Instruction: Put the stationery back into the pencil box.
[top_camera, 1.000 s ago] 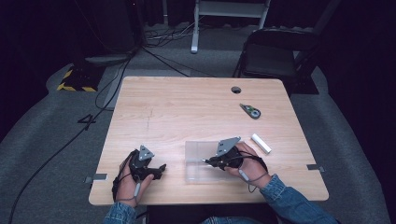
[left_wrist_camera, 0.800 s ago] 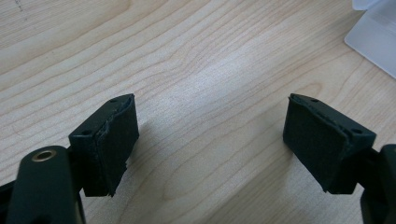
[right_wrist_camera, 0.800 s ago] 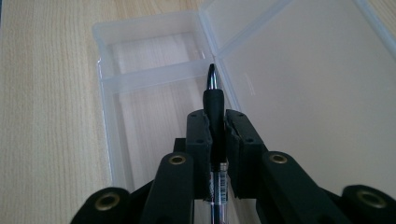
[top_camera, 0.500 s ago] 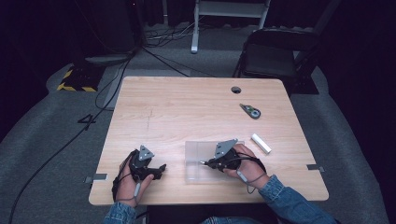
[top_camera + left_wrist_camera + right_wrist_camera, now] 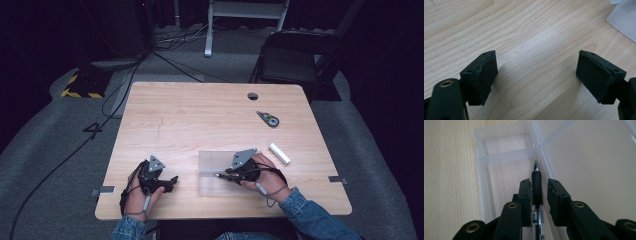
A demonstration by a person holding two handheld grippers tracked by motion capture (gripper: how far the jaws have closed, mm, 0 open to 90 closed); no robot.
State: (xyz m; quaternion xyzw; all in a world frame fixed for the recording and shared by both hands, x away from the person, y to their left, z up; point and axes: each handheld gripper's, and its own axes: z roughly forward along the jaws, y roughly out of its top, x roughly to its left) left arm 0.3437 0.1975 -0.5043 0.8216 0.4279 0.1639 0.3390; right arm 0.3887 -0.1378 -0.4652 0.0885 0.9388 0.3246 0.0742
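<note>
Dark curtains and a folding chair back your pale wooden table. From the high view, the clear plastic box lies open near the front edge, a little right of the middle, and your right gripper is laid over it with the pen at its tip. Your left gripper rests near the front left corner, well apart from the box. A white block and a small dark tool lie toward the right edge, untouched.

In the left gripper view, its jaws stand apart over bare wood with nothing between them; a corner of the box shows at top right.

In the right gripper view, the pen lies along the box's narrow compartment, tip pointing at the divider. The jaws have just been opening: one pad looks to touch the barrel, the other stands clear, so you hold it loosely at best.

Placing the pen looks nearly done; letting go fully, backing out and shutting the lid remain.
</note>
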